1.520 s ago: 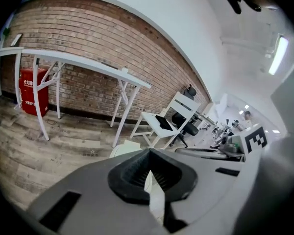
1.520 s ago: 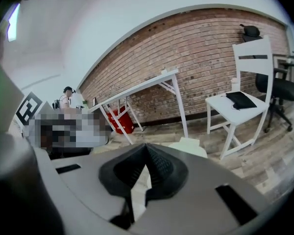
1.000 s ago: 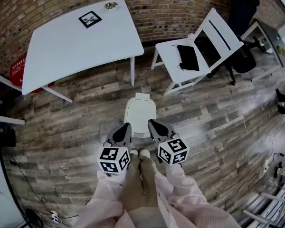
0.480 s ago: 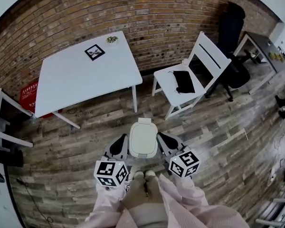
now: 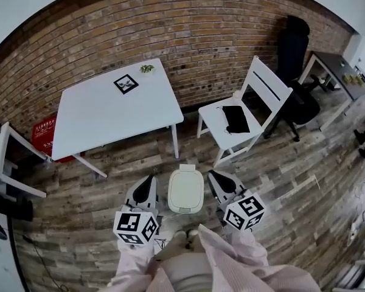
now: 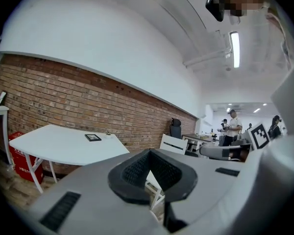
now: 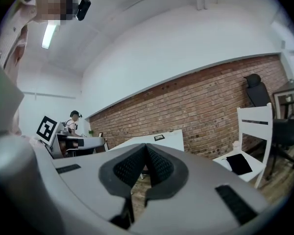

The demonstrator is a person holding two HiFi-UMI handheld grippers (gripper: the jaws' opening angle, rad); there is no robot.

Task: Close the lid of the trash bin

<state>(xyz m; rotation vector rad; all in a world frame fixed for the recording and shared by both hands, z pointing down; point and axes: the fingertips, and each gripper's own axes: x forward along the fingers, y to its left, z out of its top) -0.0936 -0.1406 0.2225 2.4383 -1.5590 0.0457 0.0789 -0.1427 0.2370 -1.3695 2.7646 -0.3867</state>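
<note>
- Left tool (image 5: 147, 186) has its jaws pressed together with nothing between them; it hangs just left of the trash bin (image 5: 185, 201), clear of it.
- Right tool (image 5: 221, 181) is likewise closed tight and empty, just right of the bin, so the bin stands between the two.
- Both are held by a person in pale pink sleeves (image 5: 231, 257), whose shoes (image 5: 186, 232) are on the near side of the bin.
- The white bin stands on the wooden floor (image 5: 280, 181), and its lid (image 5: 185, 186) lies flat down on it, closed.
- Beyond the bin and to its left is a white surface (image 5: 109, 117), which carries a black-framed picture (image 5: 126, 83) and a small green plant (image 5: 147, 69) near its far edge.
- Beyond the bin and to its right is a white chair (image 5: 255, 96) with a black cloth (image 5: 236, 119) on its seat.
- A red box (image 5: 45, 135) sits on the floor far left of the bin, under that surface's left end.
- Farthest from the bin, a brick wall (image 5: 182, 29) runs behind everything, with a black office chair (image 5: 295, 44) at its right end.
</note>
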